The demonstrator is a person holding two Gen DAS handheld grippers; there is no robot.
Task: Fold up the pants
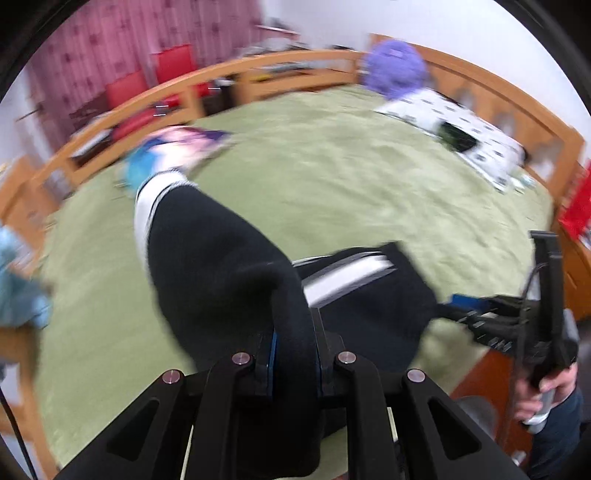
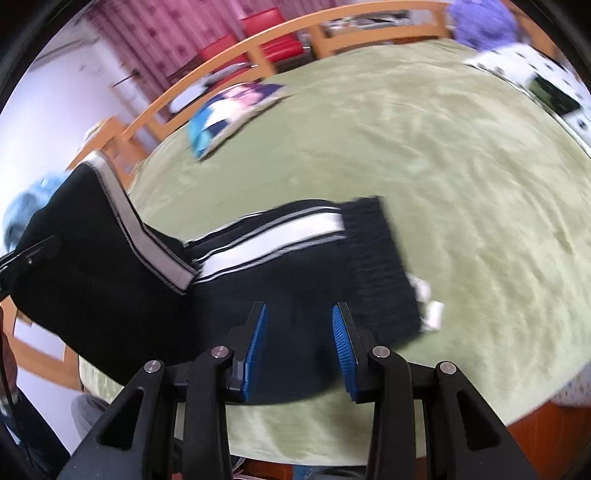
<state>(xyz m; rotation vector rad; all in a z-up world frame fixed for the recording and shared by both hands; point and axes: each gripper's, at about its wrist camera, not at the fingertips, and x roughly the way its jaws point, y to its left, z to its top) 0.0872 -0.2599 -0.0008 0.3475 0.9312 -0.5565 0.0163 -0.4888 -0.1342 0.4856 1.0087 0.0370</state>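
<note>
Black pants [image 1: 221,258] with white side stripes lie partly on a green bedspread [image 1: 351,177]. My left gripper [image 1: 293,332] is shut on a fold of the black fabric and holds that end lifted off the bed. In the right wrist view the pants [image 2: 288,266] lie across the bed with the ribbed waistband [image 2: 380,258] to the right and the lifted leg at left. My right gripper [image 2: 299,321] is open, its blue pads [image 2: 256,332] just above the fabric near the waistband. The right gripper also shows at the right of the left wrist view [image 1: 465,310].
A colourful cushion [image 2: 229,110] lies at the far left of the bed. A white patterned pillow [image 1: 461,133] and a purple plush [image 1: 395,66] sit at the head. A wooden bed rail [image 1: 258,70] runs around. Red chairs [image 2: 273,33] stand behind. White tags [image 2: 428,306] stick out by the waistband.
</note>
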